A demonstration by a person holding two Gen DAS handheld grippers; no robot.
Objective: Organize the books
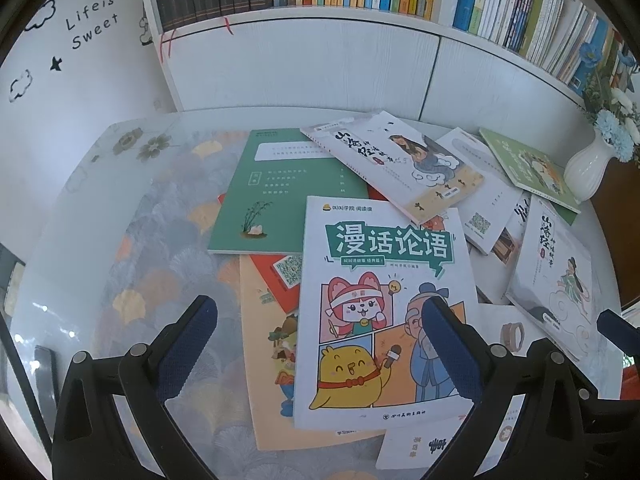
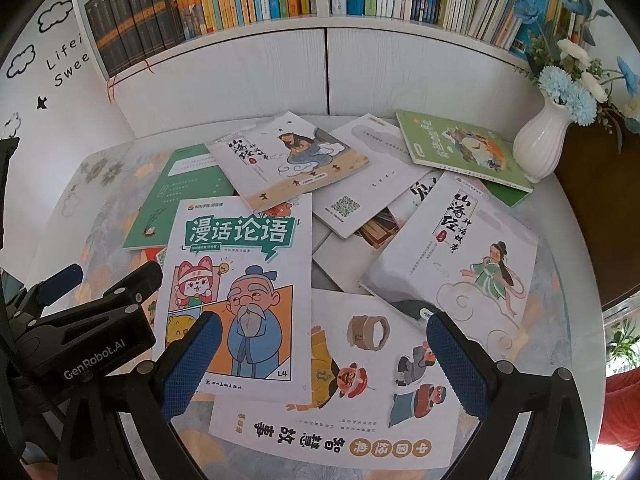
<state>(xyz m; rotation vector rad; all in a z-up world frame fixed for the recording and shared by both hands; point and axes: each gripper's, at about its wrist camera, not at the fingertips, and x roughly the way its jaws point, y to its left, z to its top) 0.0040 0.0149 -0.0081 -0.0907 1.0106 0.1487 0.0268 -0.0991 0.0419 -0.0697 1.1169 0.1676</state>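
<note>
Left wrist view: the left gripper (image 1: 320, 344) hangs with its two blue-padded fingers (image 1: 188, 344) spread wide and nothing between them, above the near part of a round table with a fan-patterned cover (image 1: 132, 248). A white comic-cover book with a green title banner (image 1: 380, 312) lies flat on top of the heap, its long axis running away from the camera toward the shelf, title end far, tilted slightly. Its right near part passes under the right finger; I cannot tell whether they touch. Beyond it a green softcover book (image 1: 288, 192) lies flat, also lengthwise away from the camera, partly under a white book showing a seated figure on a cloud (image 1: 396, 164) that lies diagonally. Left of the heap the table cover is bare out to its rim.

Right wrist view: the right gripper (image 2: 324, 360) is likewise spread wide and holds nothing, poised over a white book with small cartoon figures (image 2: 360, 380) whose title reads upside down at the near edge. The comic-cover book overlaps its left corner. A white book with a green-robed figure (image 2: 464, 256) lies diagonally to the right, its top pointing toward a white ribbed vase of blue flowers (image 2: 540, 148). A light green book (image 2: 460, 148) lies just beside the vase. The white bookshelf (image 2: 280, 28) of upright books stands behind the table.
</note>
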